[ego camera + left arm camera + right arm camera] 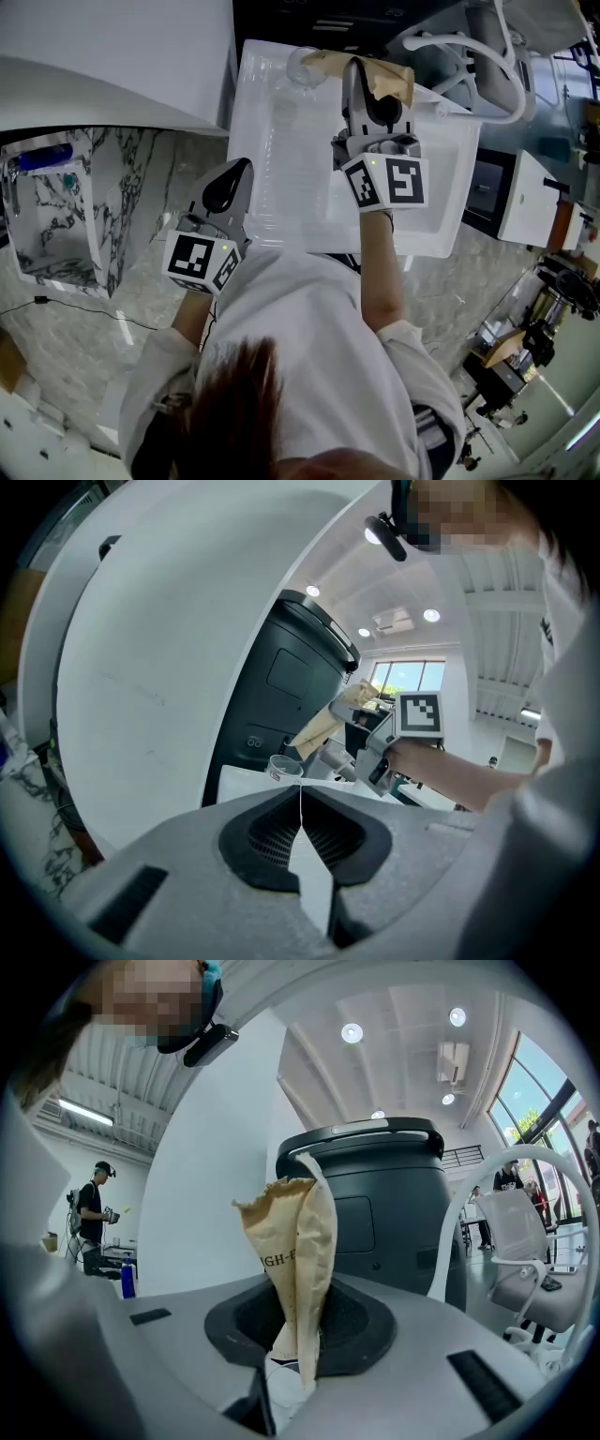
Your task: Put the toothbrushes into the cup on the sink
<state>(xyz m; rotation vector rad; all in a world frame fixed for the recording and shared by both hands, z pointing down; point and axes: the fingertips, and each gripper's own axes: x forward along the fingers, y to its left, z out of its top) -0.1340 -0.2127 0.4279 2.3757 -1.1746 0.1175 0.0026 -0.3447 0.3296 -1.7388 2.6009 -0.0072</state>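
Note:
A tan paper toothbrush packet (380, 80) stands upright in my right gripper (359, 73), which is shut on its lower end over the far part of the white sink (281, 178). The right gripper view shows the packet (298, 1241) pinched between the jaws, its torn top open; I see no toothbrush inside. A clear cup (302, 66) stands on the sink's far rim, just left of the packet, also seen as the cup (284, 768). My left gripper (239, 171) hangs shut and empty over the sink's near left edge, with its jaws closed together (301, 810).
A black bin (394, 1204) stands behind the sink. White tubing (473, 61) curves at the far right. A marble counter (66, 225) with a blue bottle (42, 157) lies to the left. A person stands far off (94, 1213).

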